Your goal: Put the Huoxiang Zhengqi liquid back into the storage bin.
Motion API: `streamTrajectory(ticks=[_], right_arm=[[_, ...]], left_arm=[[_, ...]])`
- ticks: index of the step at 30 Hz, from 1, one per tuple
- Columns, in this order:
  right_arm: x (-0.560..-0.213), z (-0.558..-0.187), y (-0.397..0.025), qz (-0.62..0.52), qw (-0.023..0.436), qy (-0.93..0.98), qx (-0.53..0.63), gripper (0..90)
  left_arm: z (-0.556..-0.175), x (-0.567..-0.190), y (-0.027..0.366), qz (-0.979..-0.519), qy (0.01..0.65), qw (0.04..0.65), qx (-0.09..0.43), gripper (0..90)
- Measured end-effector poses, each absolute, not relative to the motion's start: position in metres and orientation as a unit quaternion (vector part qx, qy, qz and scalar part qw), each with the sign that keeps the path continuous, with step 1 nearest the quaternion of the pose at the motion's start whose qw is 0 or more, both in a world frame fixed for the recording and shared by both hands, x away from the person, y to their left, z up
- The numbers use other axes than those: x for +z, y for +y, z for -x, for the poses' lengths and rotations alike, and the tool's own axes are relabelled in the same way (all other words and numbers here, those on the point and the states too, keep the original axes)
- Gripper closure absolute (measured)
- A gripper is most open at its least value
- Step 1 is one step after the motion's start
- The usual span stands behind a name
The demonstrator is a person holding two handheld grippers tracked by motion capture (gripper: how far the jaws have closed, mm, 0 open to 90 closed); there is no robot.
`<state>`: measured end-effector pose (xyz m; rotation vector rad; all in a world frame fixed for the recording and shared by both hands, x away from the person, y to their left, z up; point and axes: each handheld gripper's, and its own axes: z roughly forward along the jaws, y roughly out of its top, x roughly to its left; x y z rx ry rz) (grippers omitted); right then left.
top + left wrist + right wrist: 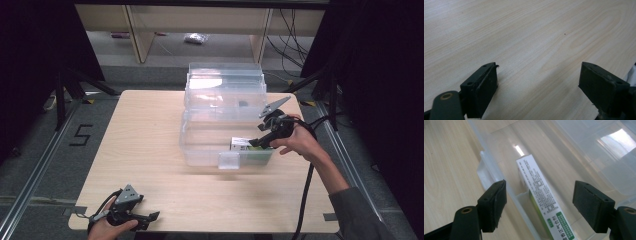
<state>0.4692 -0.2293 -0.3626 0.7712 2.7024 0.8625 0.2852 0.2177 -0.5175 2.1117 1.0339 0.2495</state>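
One clear plastic bin (pixel 207 145) sits on the counter (pixel 140 150), and everything reads off that bin. Its lid (pixel 225 82) stands open at the bin's far side, hinged back. Inside the bin, at its near right corner, lies one long white-and-green carton (pixel 541 200), flat on the bin's floor and pressed along the near wall. A small latch tab (pixel 229 160) hangs from the front of the bin, just left of the carton.

Two grippers are in play. The right gripper (pixel 256 143) hangs over the bin's near right corner, dipped toward the carton; in the right gripper view its fingers (pixel 494 205) are spread wide, one outside the bin's near wall, the other over the inside, with the carton between them and untouched. Whether the fingertips have dipped below the bin's rim is hard to judge from the high view.

The left gripper (pixel 153 216) is well apart from the bin, down at the counter's near left edge, resting low in the person's hand (pixel 107 229). In the left gripper view its fingers (pixel 482 90) are also wide apart, with bare wood grain between them.

Count: one bin, one carton, two grippers.
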Motion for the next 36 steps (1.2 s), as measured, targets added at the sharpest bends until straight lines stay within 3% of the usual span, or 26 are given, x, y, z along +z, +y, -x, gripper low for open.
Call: streamTrajectory(ticks=[12,21,36], right_arm=[[-0.372,-0.454,-0.234,-0.267,0.085,0.911,0.302,27.8],[-0.372,-0.442,-0.239,-0.277,0.102,0.895,0.335,15.6],[-0.380,-0.430,-0.237,-0.276,0.110,0.887,0.354,16.3]], left_arm=[[-0.285,-0.517,0.218,-0.826,0.405,0.380,0.097,14.9],[-0.286,-0.518,0.218,-0.827,0.405,0.377,0.101,14.9],[-0.285,-0.518,0.217,-0.824,0.407,0.382,0.096,14.9]])
